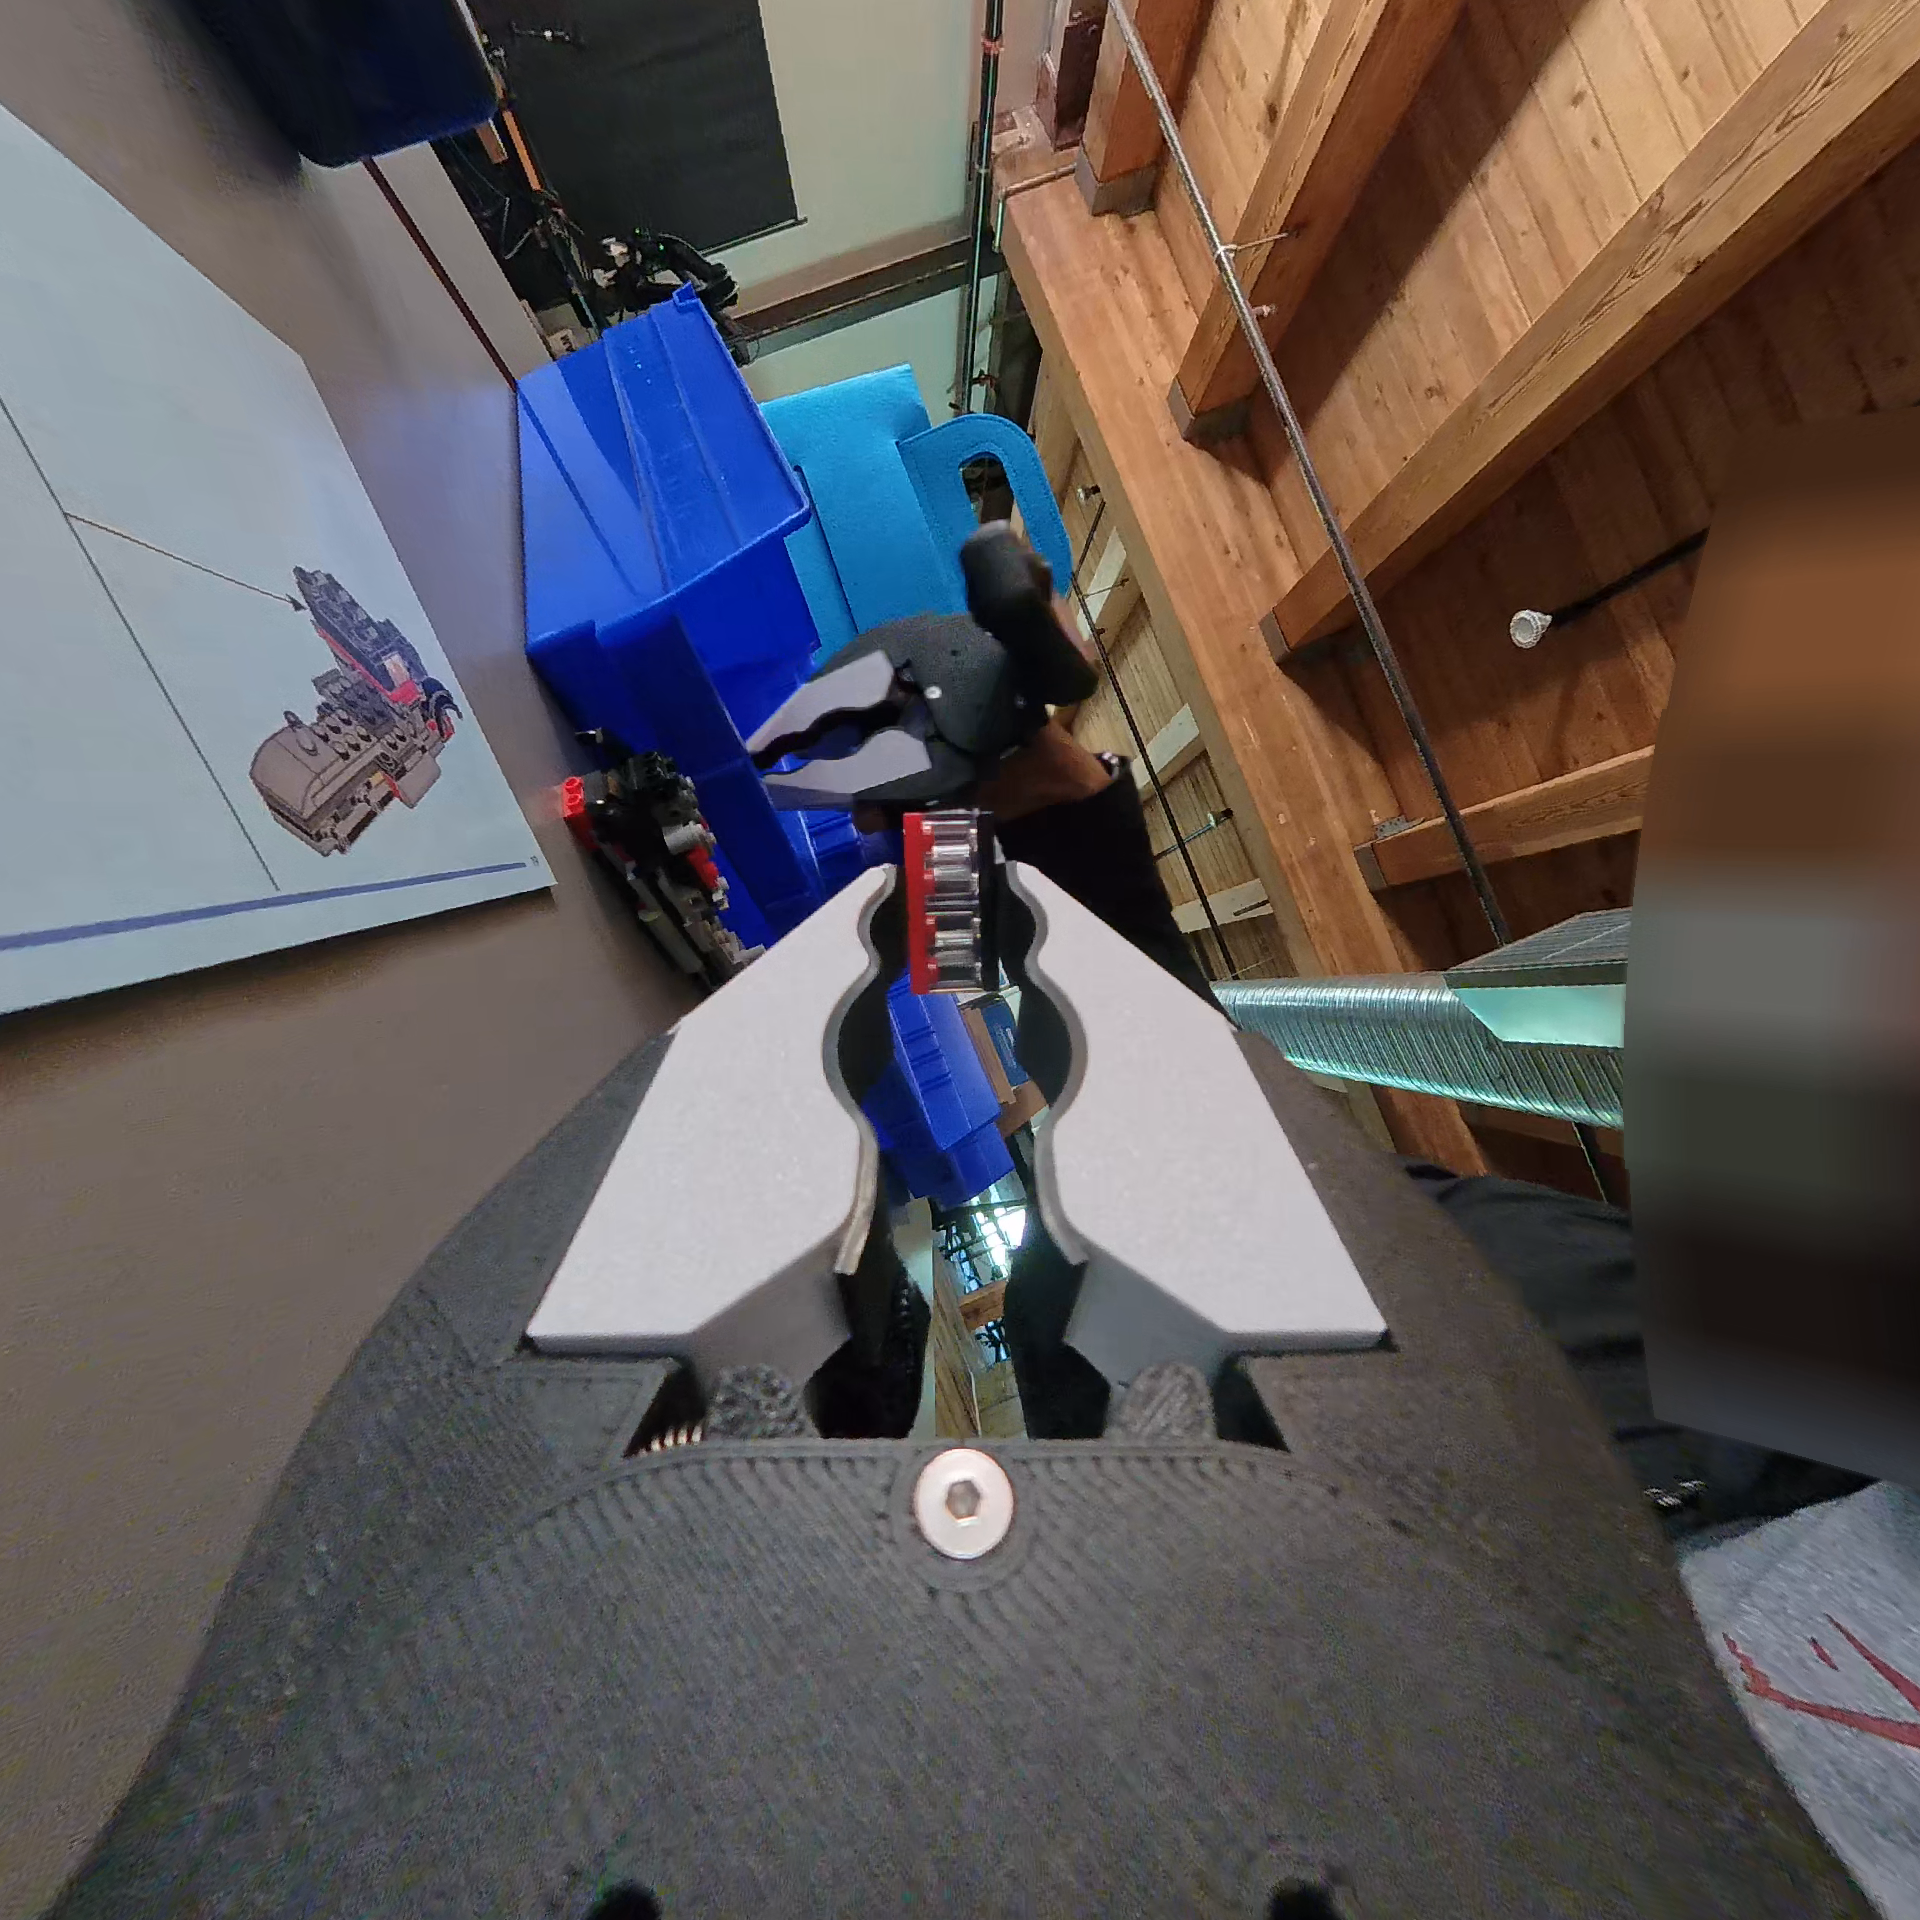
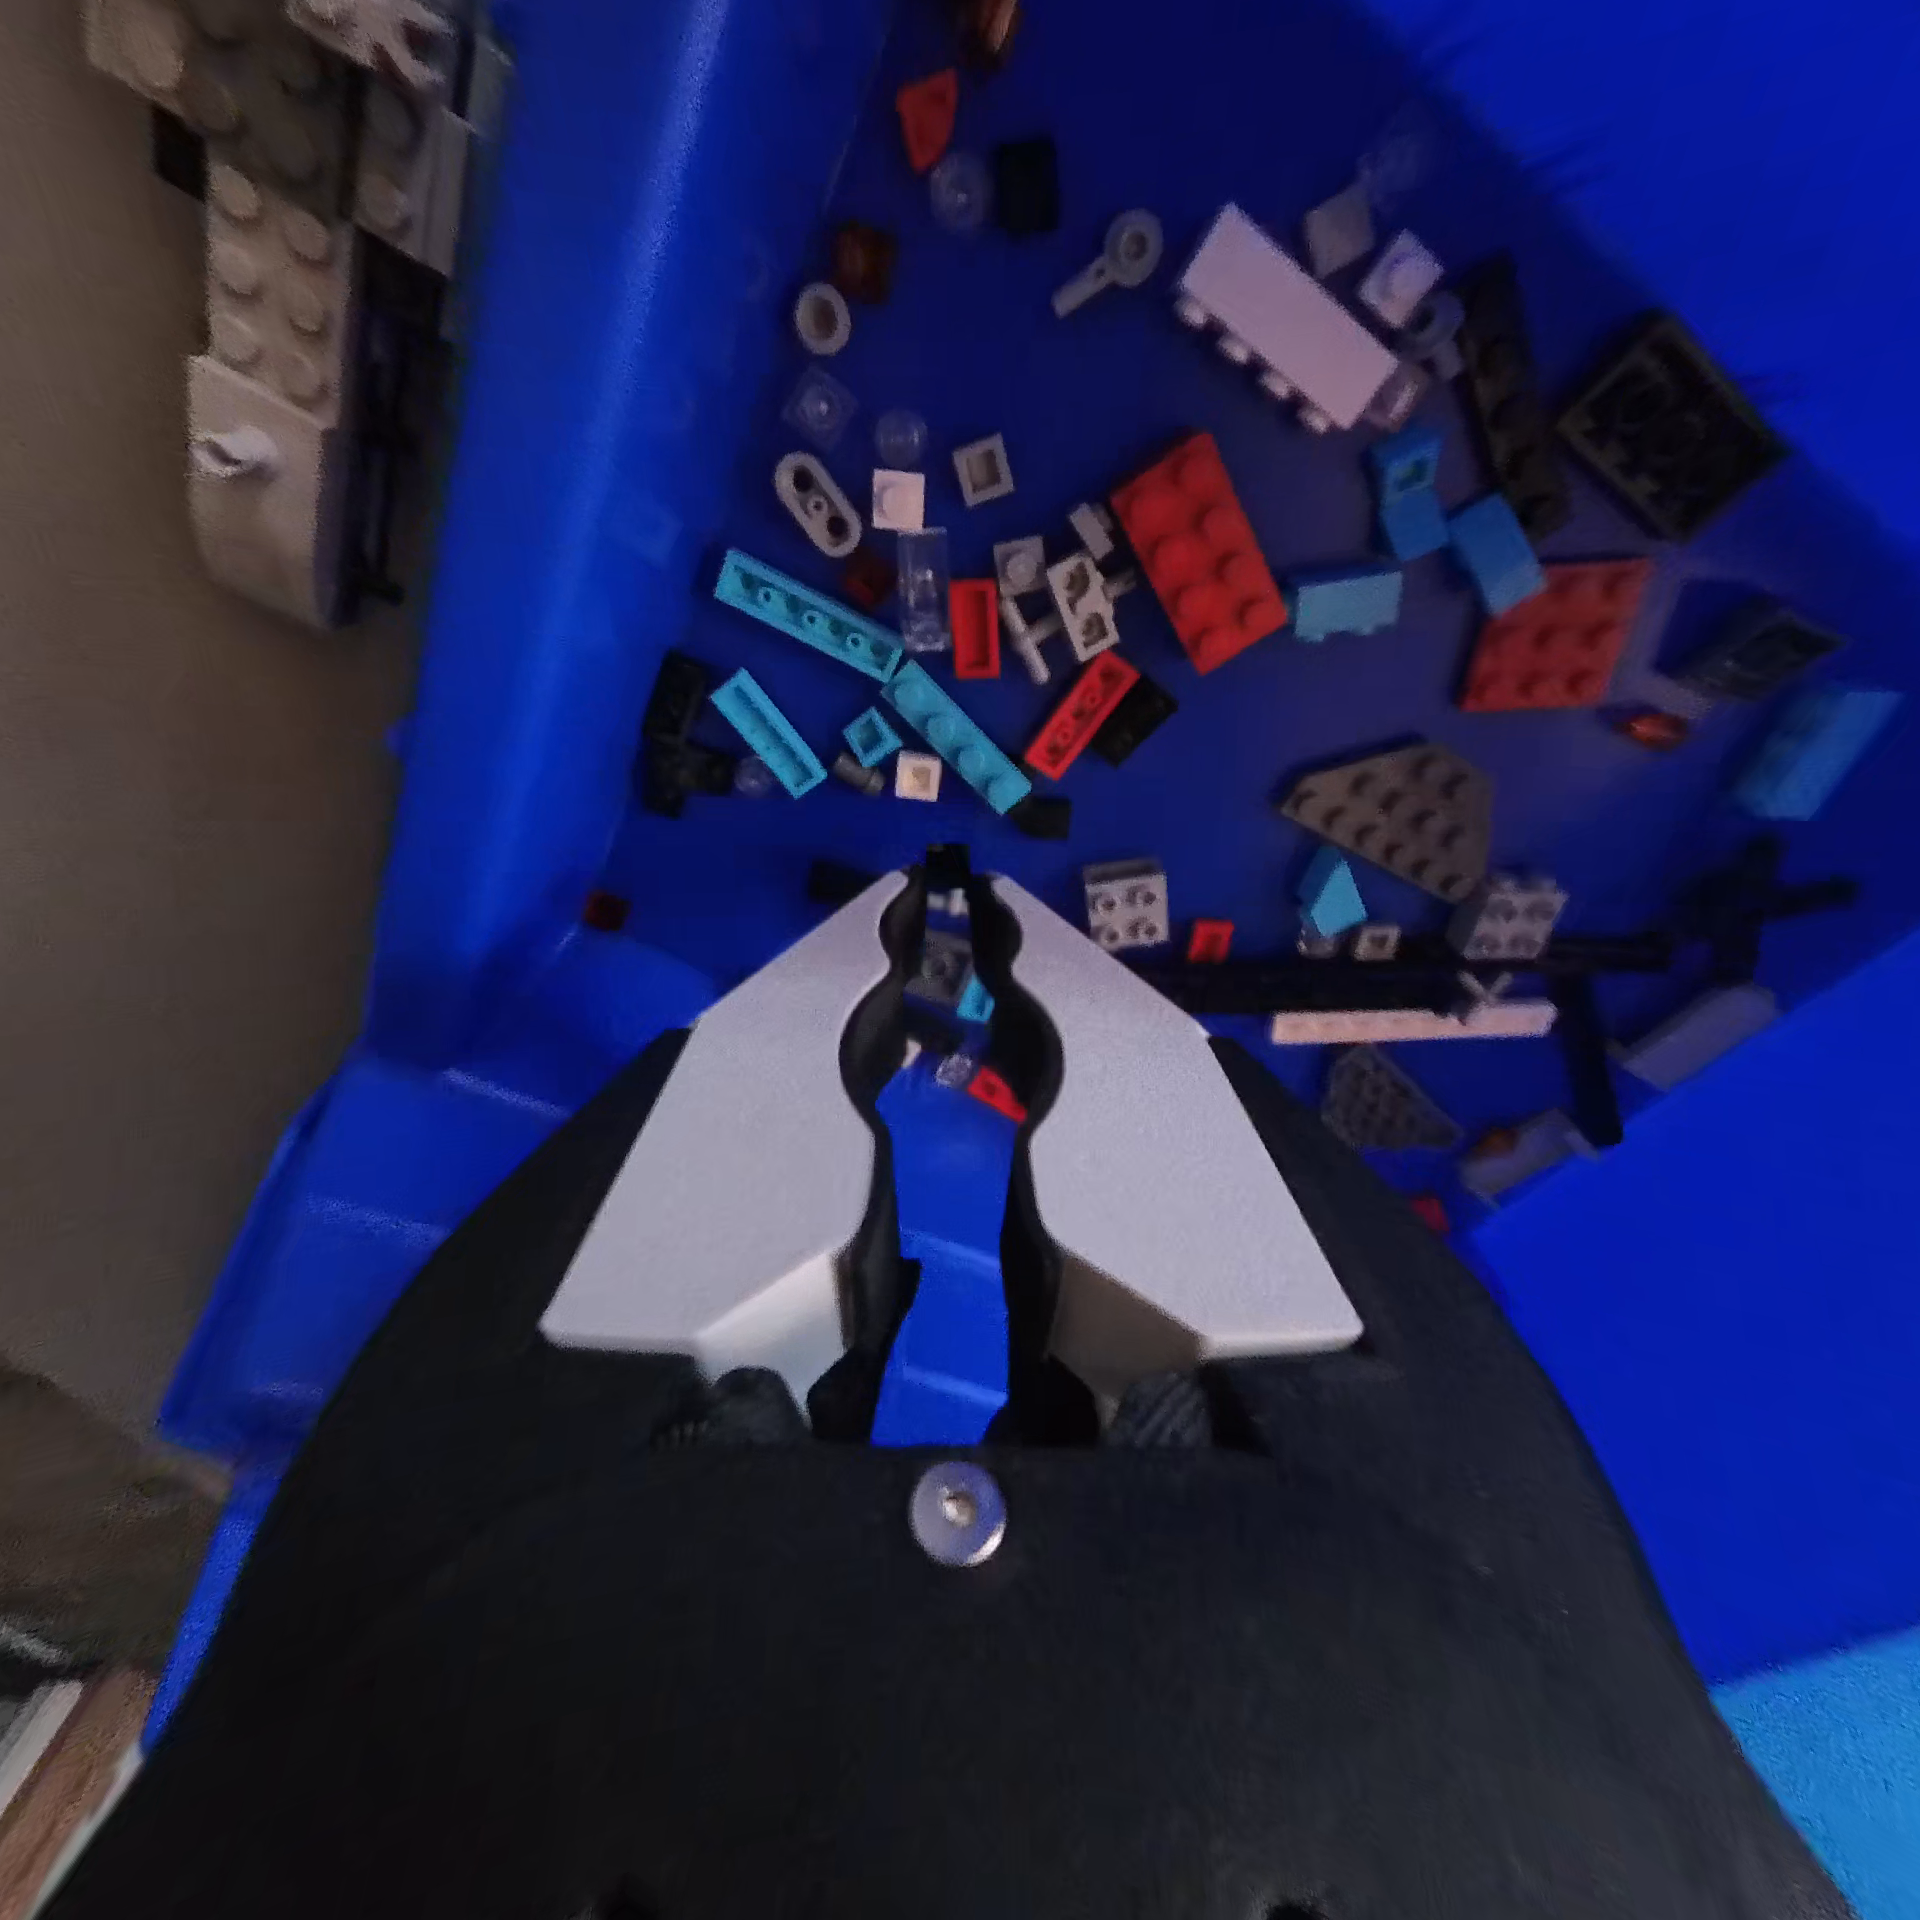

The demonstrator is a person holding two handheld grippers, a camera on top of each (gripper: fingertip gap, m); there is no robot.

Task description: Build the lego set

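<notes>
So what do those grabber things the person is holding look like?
Both look alike. The left gripper has a bumpy black plastic body, a shiny silver screw in the middle and two flat pale grey fingers with wavy black inner edges. The right gripper matches, with its own silver screw. Farther off in the left wrist view, the arm behind it wears a black sleeve. No cables show.

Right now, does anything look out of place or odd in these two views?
Nothing stands out. The left hand-held gripper holds a small red-and-clear assembly; the right hand-held gripper pinches a small black piece over loose bricks inside the blue bin.
</notes>
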